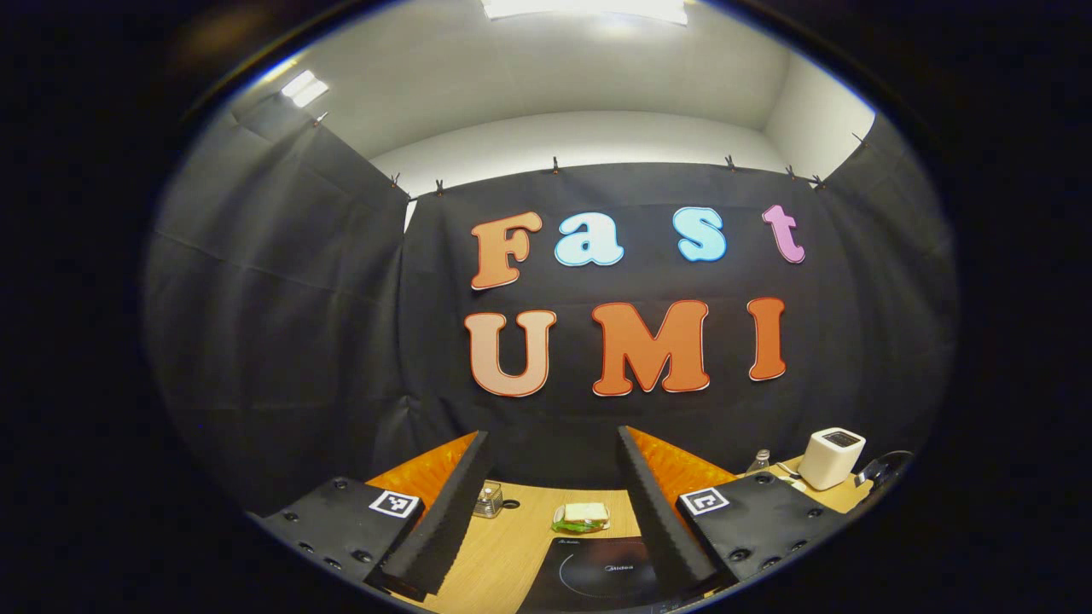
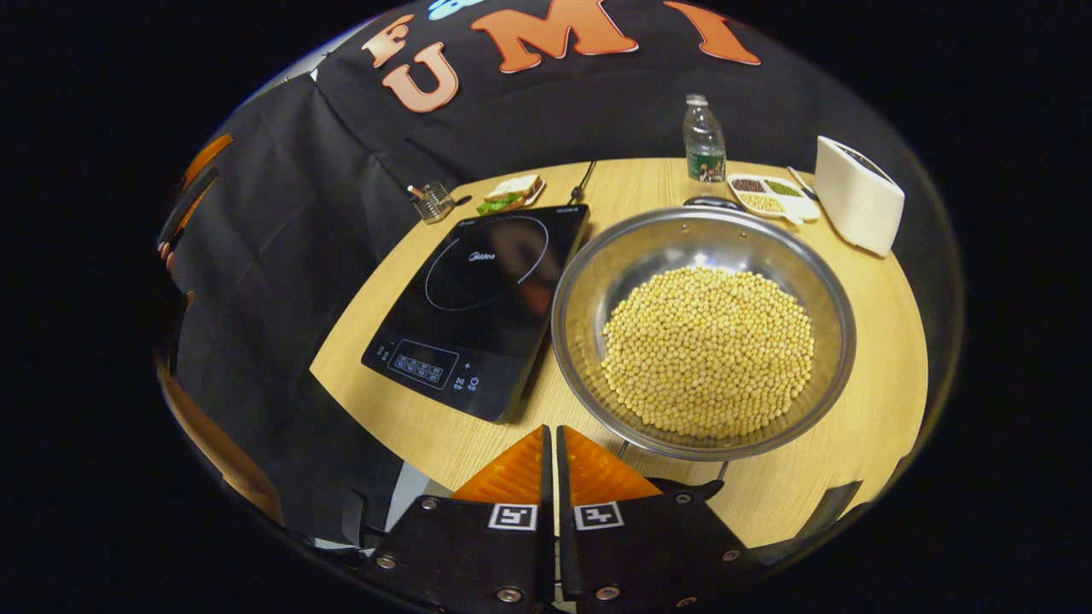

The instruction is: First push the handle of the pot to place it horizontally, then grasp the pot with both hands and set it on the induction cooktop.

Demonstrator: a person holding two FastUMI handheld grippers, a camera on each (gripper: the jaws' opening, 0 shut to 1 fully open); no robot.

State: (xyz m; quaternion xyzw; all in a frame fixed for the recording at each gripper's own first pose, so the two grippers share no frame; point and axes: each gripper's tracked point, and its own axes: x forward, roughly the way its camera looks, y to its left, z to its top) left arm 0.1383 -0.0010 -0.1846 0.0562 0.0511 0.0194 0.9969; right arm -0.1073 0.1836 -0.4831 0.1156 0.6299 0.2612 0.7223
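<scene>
A steel pot point(image 2: 589, 281) full of pale beans point(image 2: 706, 350) sits on the wooden table point(image 2: 879, 384), right of the black induction cooktop point(image 2: 478, 298). A dark handle point(image 2: 712, 202) shows at the pot's far rim and another point(image 2: 687, 488) at its near rim. My right gripper point(image 2: 552, 443) is shut on nothing, low over the table's near edge, just left of the near handle. In the left gripper view, my left gripper point(image 1: 552, 439) is open and raised, facing the booth wall. The cooktop point(image 1: 597, 576) lies below and between its fingers.
A sandwich plate point(image 2: 512, 192) and a glass jar point(image 2: 435, 202) stand behind the cooktop. A water bottle point(image 2: 704, 141), a divided dish of grains point(image 2: 768, 194) and a white toaster point(image 2: 857, 196) are at the back right. The toaster point(image 1: 832, 456) shows again at the right.
</scene>
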